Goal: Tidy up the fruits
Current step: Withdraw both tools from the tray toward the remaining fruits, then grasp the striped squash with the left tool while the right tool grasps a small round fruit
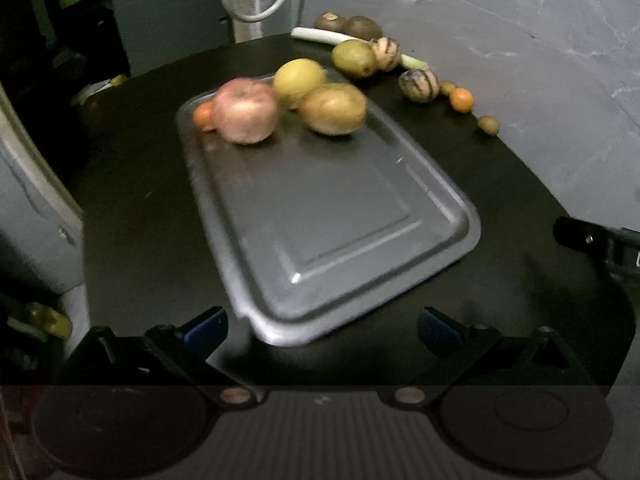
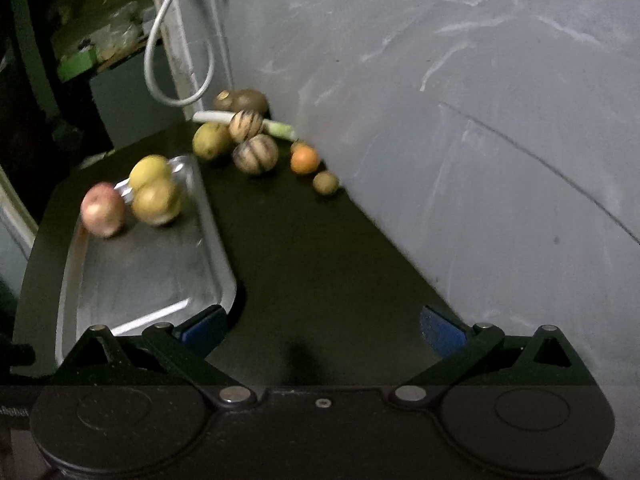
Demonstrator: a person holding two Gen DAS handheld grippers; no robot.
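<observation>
While the fruit lies in two groups on the black table [image 1: 132,208], four pieces sit at the far end of the metal tray [image 1: 352,240]: a red apple [image 1: 245,111], a small orange [image 1: 202,116] tucked against the apple's left side, a yellow fruit [image 1: 299,82] behind, and a tan pear-like fruit [image 1: 333,109] to its right. The near part of the tray is bare.

Beyond the tray, along the grey wall [image 1: 500,40], the loose group lies on the table: a green fruit [image 1: 354,58], two striped round fruits [image 1: 385,53] [image 1: 419,85], a second orange [image 1: 461,100], a small brown fruit [image 1: 489,125], two dark brown fruits [image 1: 348,25] at the corner, and a pale leek stalk [image 1: 320,35] lying between them and the green fruit.

Left gripper [image 1: 322,330]: jaws apart, nothing between them, positioned at the near end of the tray.

Right gripper [image 2: 324,326]: jaws apart, nothing between them, over bare table just right of the tray's near corner [image 2: 224,292], facing the loose group [image 2: 256,154].

A grey cable [image 2: 160,60] hangs in a loop behind the table corner.
</observation>
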